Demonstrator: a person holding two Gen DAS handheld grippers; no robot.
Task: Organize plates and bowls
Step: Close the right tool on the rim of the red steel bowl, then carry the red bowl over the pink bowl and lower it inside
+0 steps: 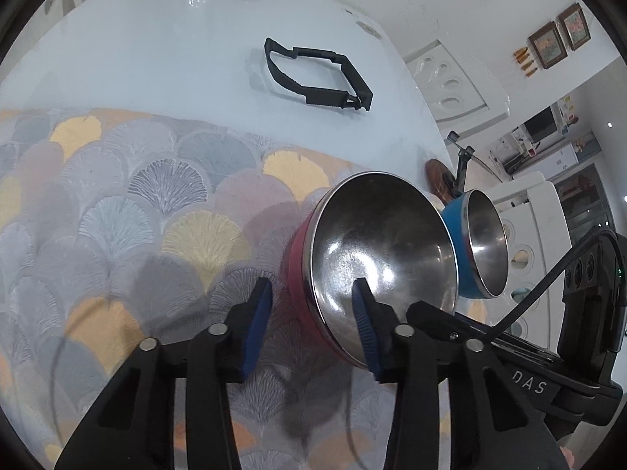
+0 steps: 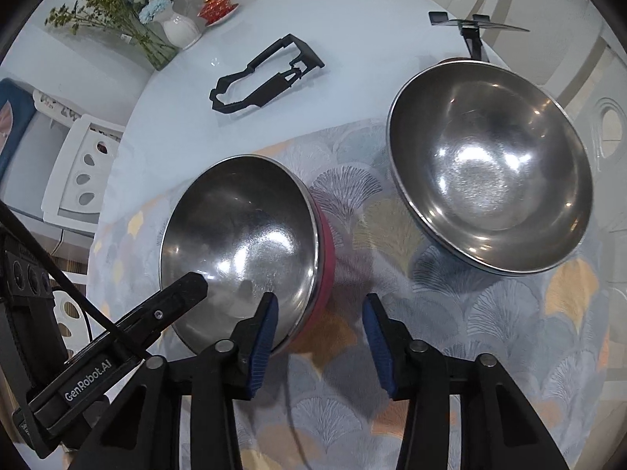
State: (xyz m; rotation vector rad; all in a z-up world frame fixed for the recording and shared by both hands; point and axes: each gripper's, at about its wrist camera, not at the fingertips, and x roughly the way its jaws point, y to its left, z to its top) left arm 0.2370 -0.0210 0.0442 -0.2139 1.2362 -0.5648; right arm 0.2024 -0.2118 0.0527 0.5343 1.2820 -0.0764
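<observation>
Nearest the left wrist camera, the left gripper (image 1: 311, 329) has its blue-padded jaws open, holding nothing; the right-hand pad overlaps the rim of the red bowl (image 1: 376, 258), the left-hand pad stands outside the bowl's red wall, though contact cannot be told. The red bowl sits on the patterned cloth (image 1: 117, 215), its steel inside facing the camera. Just beyond it to the right is the blue bowl (image 1: 480, 244), seemingly touching or nearly so. Farther back on the pale worktop (image 1: 176, 39) lies a black frame (image 1: 317, 74), well apart from the bowls.

Nearest the right wrist camera, the right gripper (image 2: 319, 335) also has its jaws open and empty. Its left-hand pad overlaps the lower rim of the red bowl (image 2: 243, 250), while the right-hand pad hangs over bare cloth (image 2: 509, 333). Left of these jaws, one black finger of the left gripper (image 2: 184, 290) reaches over the red bowl's near rim. To the right, the blue bowl (image 2: 490, 164) shows mostly its steel inside. At the back left stand a white vase of flowers (image 2: 178, 29) and a small red dish (image 2: 217, 9).
</observation>
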